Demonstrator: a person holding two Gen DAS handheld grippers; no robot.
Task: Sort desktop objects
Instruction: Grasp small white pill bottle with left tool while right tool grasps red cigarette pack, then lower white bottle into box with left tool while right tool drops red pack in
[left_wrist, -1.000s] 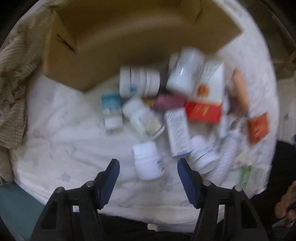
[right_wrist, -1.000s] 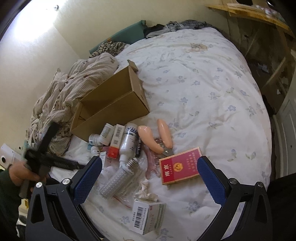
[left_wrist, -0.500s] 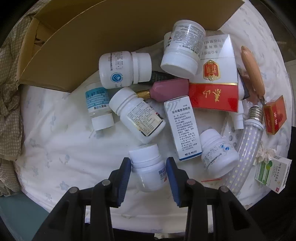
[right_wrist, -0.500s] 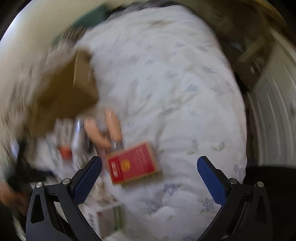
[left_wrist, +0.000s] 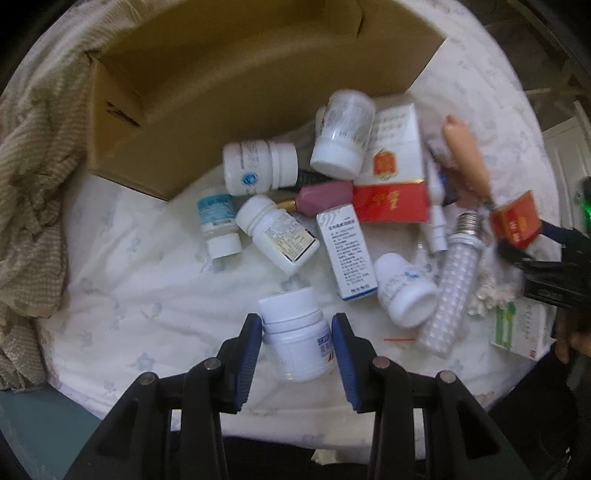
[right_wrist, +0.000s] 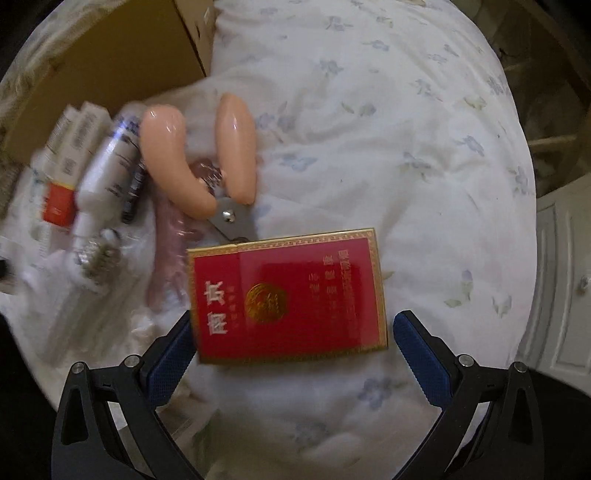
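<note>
Left wrist view: your left gripper (left_wrist: 297, 343) has its two blue pads pressed against the sides of a white pill bottle (left_wrist: 295, 334), clamped on it near the front edge of the bed (left_wrist: 129, 295). The bottle's long axis runs away from you along the fingers, cap end pointing toward the cardboard box (left_wrist: 229, 85) at the far side, so carrying it there looks like a straight push forward over the pile of bottles and cartons.

Your right gripper (right_wrist: 291, 332) is spread wide and holds nothing. A red cigarette pack (right_wrist: 288, 295) lies flat between its fingers, nearest end just inside them, long axis running across the gap. The left pad is beside the pack's short edge; the right pad stands clear. Beyond it lie scissors (right_wrist: 207, 173) with peach handles.
</note>
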